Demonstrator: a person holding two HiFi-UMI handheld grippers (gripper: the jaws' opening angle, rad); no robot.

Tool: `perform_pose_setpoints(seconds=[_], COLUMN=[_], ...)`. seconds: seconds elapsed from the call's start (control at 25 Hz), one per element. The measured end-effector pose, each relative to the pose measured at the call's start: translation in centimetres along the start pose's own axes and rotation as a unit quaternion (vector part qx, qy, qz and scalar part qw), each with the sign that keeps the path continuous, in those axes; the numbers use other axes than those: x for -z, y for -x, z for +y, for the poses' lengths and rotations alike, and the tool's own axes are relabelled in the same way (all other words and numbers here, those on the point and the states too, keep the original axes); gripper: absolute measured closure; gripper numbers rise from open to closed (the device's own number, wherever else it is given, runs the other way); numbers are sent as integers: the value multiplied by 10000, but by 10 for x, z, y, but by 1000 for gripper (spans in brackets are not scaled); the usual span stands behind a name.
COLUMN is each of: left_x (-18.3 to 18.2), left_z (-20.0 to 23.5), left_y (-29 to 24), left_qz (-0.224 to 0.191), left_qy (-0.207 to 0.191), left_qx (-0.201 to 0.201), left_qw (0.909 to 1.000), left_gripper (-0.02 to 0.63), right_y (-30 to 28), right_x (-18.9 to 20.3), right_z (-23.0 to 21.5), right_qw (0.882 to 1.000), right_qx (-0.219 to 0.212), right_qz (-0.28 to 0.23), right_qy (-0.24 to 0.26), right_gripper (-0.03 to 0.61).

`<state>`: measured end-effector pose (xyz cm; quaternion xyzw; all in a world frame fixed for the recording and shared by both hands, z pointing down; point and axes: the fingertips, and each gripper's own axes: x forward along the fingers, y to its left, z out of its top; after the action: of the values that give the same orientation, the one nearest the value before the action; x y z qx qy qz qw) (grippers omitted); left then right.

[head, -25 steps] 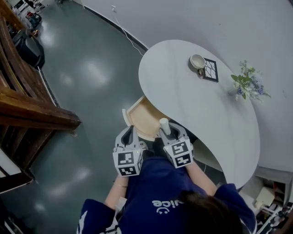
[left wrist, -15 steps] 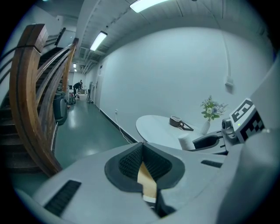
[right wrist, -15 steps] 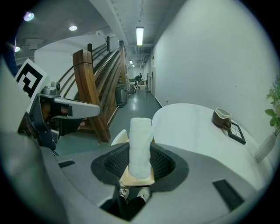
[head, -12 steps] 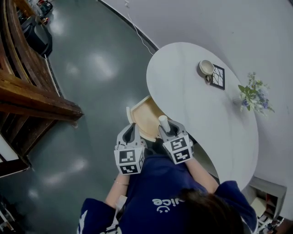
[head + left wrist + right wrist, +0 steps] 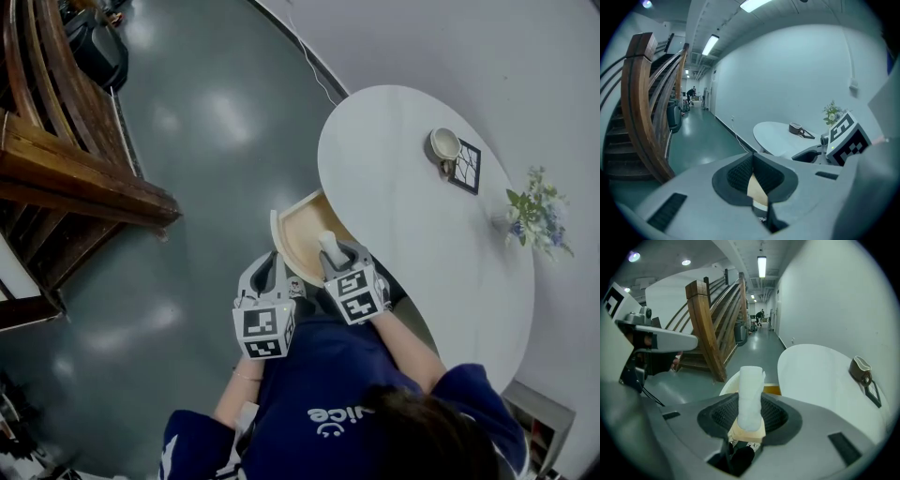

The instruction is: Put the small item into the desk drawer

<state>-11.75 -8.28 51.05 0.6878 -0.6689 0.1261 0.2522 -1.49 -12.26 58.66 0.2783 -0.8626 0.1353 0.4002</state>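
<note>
My right hand-held gripper pinches the white roll over the open drawer; my left hand-held gripper is pressed together, empty.

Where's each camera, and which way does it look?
Head view: on the person's head, looking down at drawer, table, left gripper, right gripper, blue shirt.
Left gripper view: on that gripper, facing the hallway past shut jaws.
Right gripper view: on that gripper, facing the drawer past its held white roll.
All share the cup.
</note>
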Motion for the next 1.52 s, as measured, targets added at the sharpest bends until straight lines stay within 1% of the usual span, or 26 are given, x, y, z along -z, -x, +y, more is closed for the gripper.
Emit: perform_pose_setpoints(seconds=[0.32, 0.6, 0.92, 1.04, 1.2, 1.32, 1.52], left_x=[9, 7, 9, 16, 21, 21, 21], left_z=[19, 22, 23, 23, 26, 27, 21], left_y=[12, 11, 9, 7, 2, -3, -12], left_qz=[73, 56, 216, 295, 362, 362, 445], left_qy=[218, 301, 337, 424, 554, 572, 522], left_qx=[-420, -626, -743, -777, -825, -867, -796], left_qw=[9989, 9976, 9964, 9956, 9944, 9939, 9945], left_gripper=[609, 609, 609, 609, 609, 609, 609], right_y=[-33, -62, -96, -108, -120, -128, -142], right_x=[0, 13, 26, 34, 42, 46, 56], right_z=[4, 8, 8, 10, 13, 14, 10], right_qw=[9992, 9969, 9924, 9902, 9876, 9863, 9831], right_qx=[-234, -416, -618, -755, -821, -874, -888], right_qz=[276, 620, 1007, 1154, 1291, 1356, 1538], right_qy=[138, 267, 343, 227, 351, 359, 446], right_gripper=[430, 430, 430, 430, 430, 430, 430])
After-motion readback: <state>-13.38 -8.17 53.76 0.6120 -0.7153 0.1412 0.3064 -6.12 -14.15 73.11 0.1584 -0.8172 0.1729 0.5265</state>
